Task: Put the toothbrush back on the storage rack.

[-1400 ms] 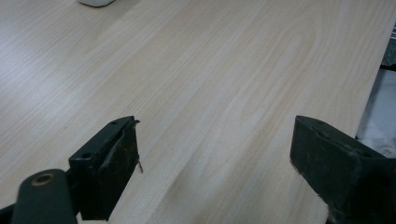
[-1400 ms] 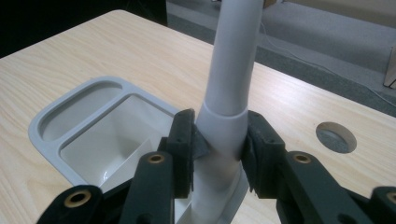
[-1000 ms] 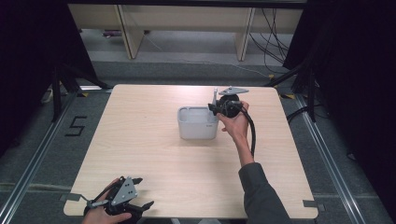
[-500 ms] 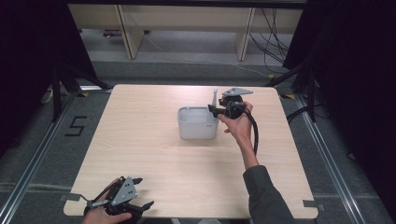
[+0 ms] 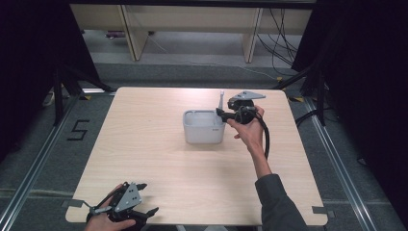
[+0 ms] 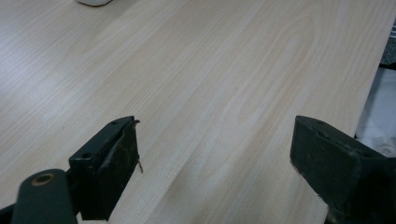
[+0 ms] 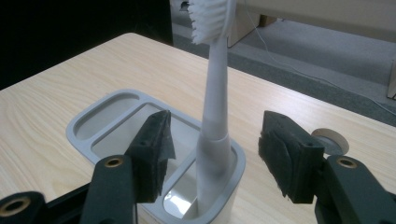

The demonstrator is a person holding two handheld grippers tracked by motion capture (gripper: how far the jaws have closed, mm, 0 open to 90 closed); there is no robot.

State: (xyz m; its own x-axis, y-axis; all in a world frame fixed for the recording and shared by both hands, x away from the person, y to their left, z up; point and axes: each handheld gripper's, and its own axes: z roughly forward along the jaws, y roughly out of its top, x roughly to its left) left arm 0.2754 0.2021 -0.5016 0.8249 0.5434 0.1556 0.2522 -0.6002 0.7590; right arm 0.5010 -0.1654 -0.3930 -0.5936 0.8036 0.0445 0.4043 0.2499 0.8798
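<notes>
A white toothbrush (image 7: 215,107) stands upright, bristles up, in the near corner compartment of a white holder (image 7: 88,116) with several compartments. From above, the holder (image 5: 203,130) sits mid-table with the toothbrush (image 5: 221,100) at its right rim. My right gripper (image 5: 220,114) is level beside it. Its jaws have just been opening. In the right gripper view my right gripper (image 7: 215,149) is open, with the toothbrush handle between the pads and touching neither. My left gripper (image 5: 148,198) rests at the table's near left edge, open and holding nothing (image 6: 215,163).
The light wooden table (image 6: 210,70) stretches ahead of the left gripper. A small pale ring (image 7: 329,141) lies on the table just beyond the right jaw. Dark floor, rails and shelf legs surround the table.
The right gripper has drawn slightly to the right from the holder, leaving the toothbrush standing in it. The left gripper has not moved.
</notes>
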